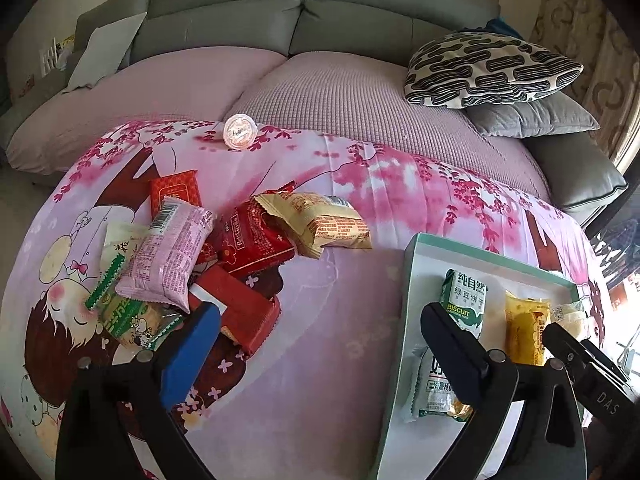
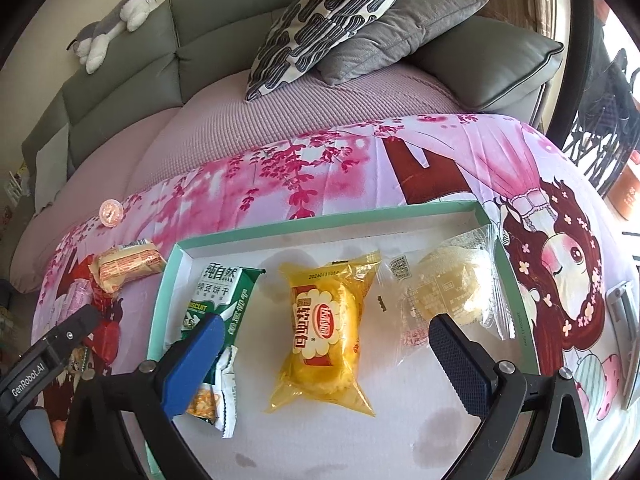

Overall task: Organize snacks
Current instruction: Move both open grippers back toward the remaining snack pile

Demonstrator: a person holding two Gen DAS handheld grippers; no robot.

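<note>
A pink printed cloth (image 1: 340, 320) covers the surface. The box (image 2: 176, 280) lies at its right end, holding a row: green biscuit pack (image 2: 216, 292), yellow bread (image 2: 324, 332), clear cake (image 2: 452, 292). The pile (image 1: 208, 248) waits at the left end. The right gripper (image 2: 324, 360), jaws released, straddles the bread without touching it. The left gripper (image 1: 320, 344) hangs empty and spread between pile and box. Best next: take the pile's topmost pack by its middle and set it beside the row, not on it.
</note>
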